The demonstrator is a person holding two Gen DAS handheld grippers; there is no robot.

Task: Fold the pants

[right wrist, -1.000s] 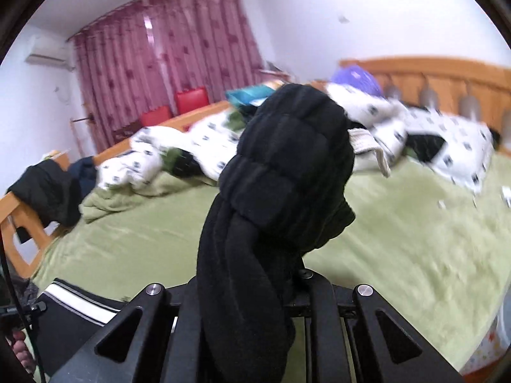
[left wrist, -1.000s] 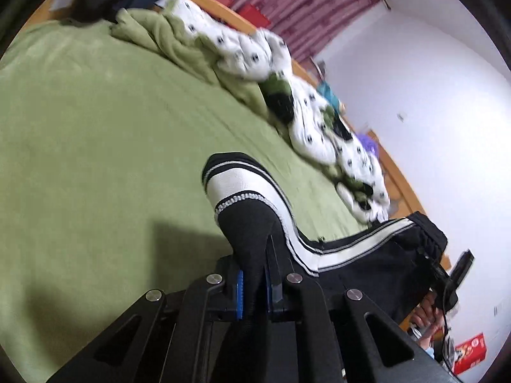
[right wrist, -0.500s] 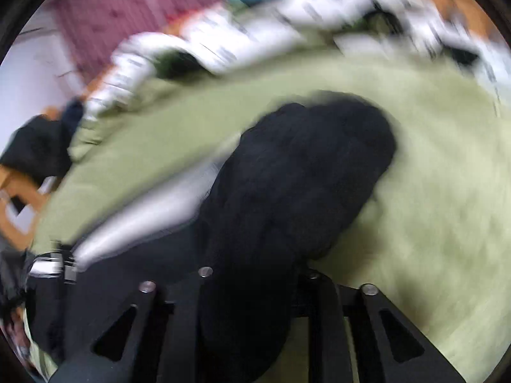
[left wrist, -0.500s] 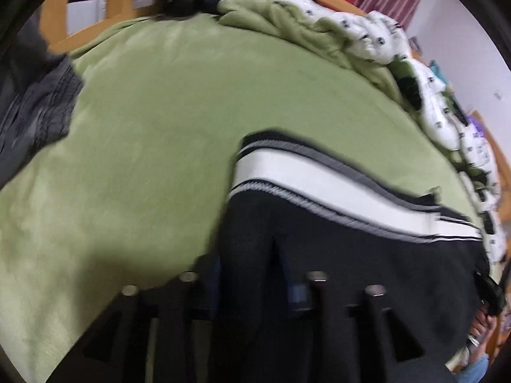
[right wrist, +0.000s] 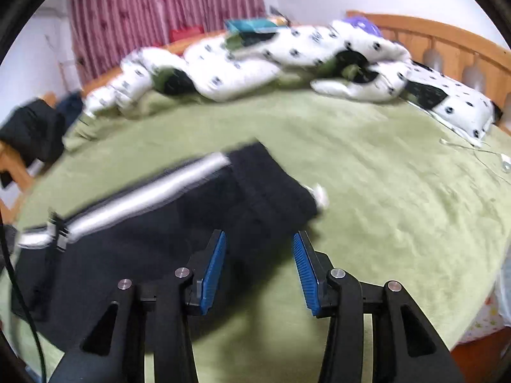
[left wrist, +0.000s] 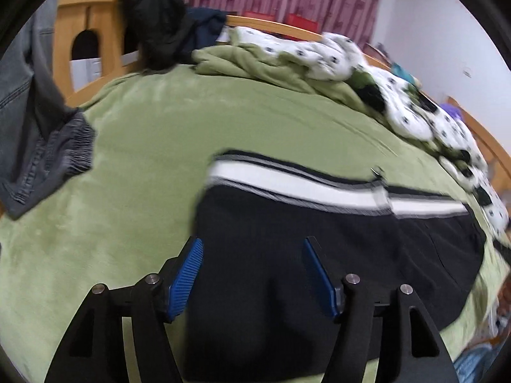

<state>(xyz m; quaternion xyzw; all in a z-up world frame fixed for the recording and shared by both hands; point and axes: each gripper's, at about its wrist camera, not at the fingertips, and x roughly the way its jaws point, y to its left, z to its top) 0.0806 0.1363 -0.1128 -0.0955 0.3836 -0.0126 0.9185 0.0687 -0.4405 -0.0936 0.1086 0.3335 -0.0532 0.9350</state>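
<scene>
Left gripper (left wrist: 252, 274) is sitting wide open with nothing in it, its blue pads (left wrist: 186, 274) spread apart right over the black pants (left wrist: 319, 239) — the fabric is showing between the two fingers but nothing is pinching it. Right gripper (right wrist: 258, 269) is doing the same thing, released, blue pads (right wrist: 214, 268) apart, hovering at the edge of the pants (right wrist: 198, 217) where the dark cloth is meeting the bed. The pants are lying flat on the green blanket (left wrist: 153, 146) covering the bed, looking doubled over into a wide black slab, with the white side stripe (left wrist: 303, 188) running along the far edge. From the right wrist view that stripe (right wrist: 134, 201) is looking blurred and greyish, and the black end of the garment is sticking out toward the middle of the bed. Going further out — a white spotted duvet (right wrist: 255, 60) is bunching up along the far side of the bed by the wooden headboard (right wrist: 447, 41), a grey garment (left wrist: 41, 134) is hanging in at the left of the left wrist view, dark clothes (left wrist: 159, 32) are draping over the wooden bed frame (left wrist: 86, 32), and maroon curtains (right wrist: 159, 9) are hanging behind all of it. Both views are a bit motion-smeared.
</scene>
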